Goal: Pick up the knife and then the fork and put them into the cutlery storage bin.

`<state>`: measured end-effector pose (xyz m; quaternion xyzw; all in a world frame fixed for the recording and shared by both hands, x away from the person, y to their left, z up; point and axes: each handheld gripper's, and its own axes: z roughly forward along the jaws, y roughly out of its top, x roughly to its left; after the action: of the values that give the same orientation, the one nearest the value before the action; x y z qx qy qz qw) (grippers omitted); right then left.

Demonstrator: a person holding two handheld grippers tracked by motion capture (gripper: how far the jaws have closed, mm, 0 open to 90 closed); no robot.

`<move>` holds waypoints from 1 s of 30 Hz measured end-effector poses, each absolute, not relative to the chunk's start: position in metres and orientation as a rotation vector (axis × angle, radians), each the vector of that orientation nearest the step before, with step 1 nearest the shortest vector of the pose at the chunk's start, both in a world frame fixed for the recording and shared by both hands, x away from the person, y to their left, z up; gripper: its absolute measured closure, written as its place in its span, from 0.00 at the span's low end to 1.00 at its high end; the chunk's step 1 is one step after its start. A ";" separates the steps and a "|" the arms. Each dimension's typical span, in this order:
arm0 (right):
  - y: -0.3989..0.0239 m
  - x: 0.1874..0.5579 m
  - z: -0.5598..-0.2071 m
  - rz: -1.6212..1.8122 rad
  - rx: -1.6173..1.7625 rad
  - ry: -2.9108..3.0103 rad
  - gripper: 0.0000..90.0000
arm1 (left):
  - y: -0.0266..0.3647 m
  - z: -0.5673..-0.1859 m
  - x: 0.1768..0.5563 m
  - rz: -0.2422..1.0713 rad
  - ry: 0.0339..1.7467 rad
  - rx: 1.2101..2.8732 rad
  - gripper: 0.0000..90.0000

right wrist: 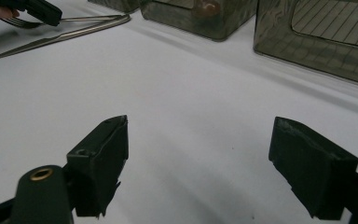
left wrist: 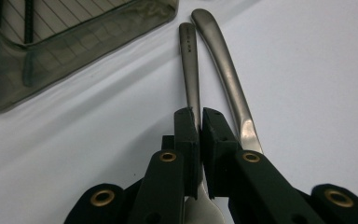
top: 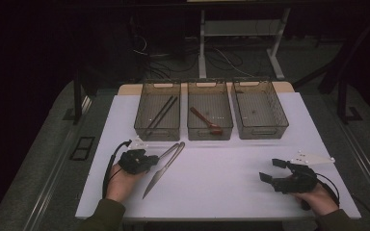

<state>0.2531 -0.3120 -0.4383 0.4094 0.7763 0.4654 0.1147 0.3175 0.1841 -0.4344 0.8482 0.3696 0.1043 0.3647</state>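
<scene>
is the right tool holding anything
No, the right tool has its jaws spread wide over the bare white table with nothing between them.

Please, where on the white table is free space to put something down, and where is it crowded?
The widest bare patch of the table lies between the knife and the right gripper, below the three bins. The right bin looks nearly empty. It is crowded at the left gripper, shut on the fork beside the knife.
</scene>
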 end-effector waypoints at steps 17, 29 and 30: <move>-0.320 0.257 -0.424 1.428 1.152 2.364 0.15 | 0.181 -0.412 0.306 0.224 0.798 2.124 0.94; -0.310 0.261 -0.420 1.403 0.972 2.522 0.25 | 0.140 -0.404 0.294 0.108 0.553 2.164 0.94; -0.309 0.261 -0.419 1.405 0.960 2.535 0.25 | 0.135 -0.404 0.292 0.095 0.523 2.170 0.94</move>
<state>0.2615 -0.3093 -0.4186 0.3141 0.8295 0.4596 0.0441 0.2925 0.1352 -0.4040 0.8730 0.2106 0.0382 0.4383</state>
